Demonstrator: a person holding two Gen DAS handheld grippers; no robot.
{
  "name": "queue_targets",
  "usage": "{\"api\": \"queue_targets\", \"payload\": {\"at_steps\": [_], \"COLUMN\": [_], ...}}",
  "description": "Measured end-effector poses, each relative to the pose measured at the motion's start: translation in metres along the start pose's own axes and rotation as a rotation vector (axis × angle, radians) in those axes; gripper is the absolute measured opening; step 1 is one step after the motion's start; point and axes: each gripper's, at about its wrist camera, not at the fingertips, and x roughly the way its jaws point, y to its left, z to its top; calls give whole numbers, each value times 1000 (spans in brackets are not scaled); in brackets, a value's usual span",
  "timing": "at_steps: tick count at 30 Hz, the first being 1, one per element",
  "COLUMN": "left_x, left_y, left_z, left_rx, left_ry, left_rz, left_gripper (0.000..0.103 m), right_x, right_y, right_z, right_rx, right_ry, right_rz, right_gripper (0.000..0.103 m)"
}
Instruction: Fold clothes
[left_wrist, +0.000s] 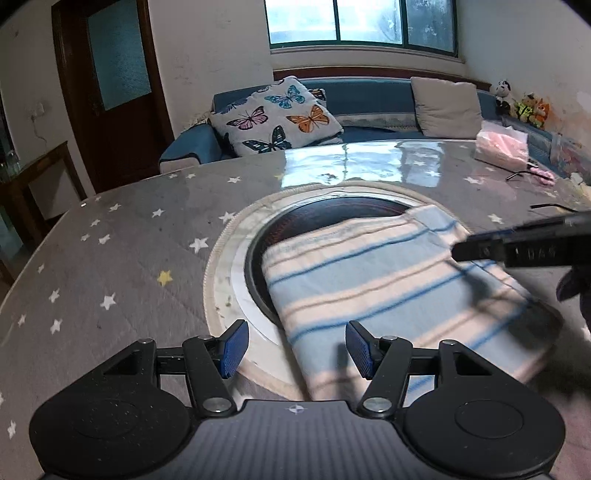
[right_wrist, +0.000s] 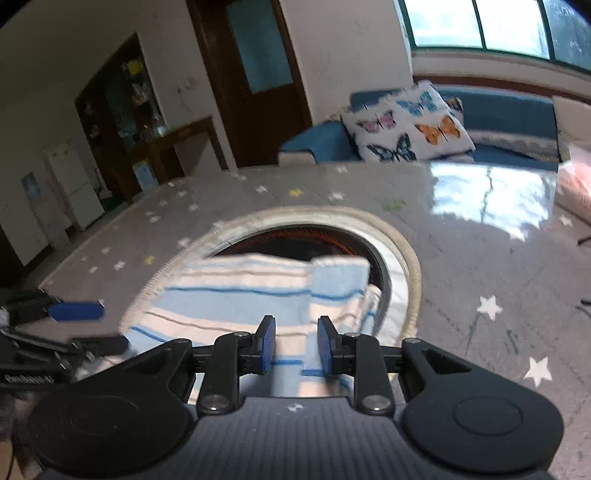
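Table (left_wrist: 122, 236), round stove (left_wrist: 343, 210) at centre; folded striped cloth (left_wrist: 388, 280) lies across it. Left gripper (left_wrist: 297, 349) wide and empty at the near left edge; right gripper (right_wrist: 296, 345) narrow, empty. Grasp both near corners together, keeping edges aligned.

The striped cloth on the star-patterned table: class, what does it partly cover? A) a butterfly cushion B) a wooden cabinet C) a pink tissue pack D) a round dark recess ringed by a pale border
D: the folded striped cloth lies across the round dark recess, whose far arc and pale border show beyond the cloth's edge.
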Motion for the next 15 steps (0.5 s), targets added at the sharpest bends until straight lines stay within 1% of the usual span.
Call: {"api": "queue_targets", "payload": {"at_steps": [4,8,11,15], "left_x": [11,22,34,48], "left_y": [7,7,6,7], "left_z": [4,14,22,24], "left_rx": [1,-9,-22,-34], "left_ry": [27,37,54,79], "left_rz": [14,3,0,0], "left_gripper": [61,61,61,61], "right_x": [5,6,18,37], "right_y": [-7,-6,-6,-12], "right_z": [0,10,19,20], "right_rx": [10,5,10,21], "right_ry": [17,-8,-11,19], "right_rz": [-12,-7,-11,-30], "right_gripper": [24,26,27,27]}}
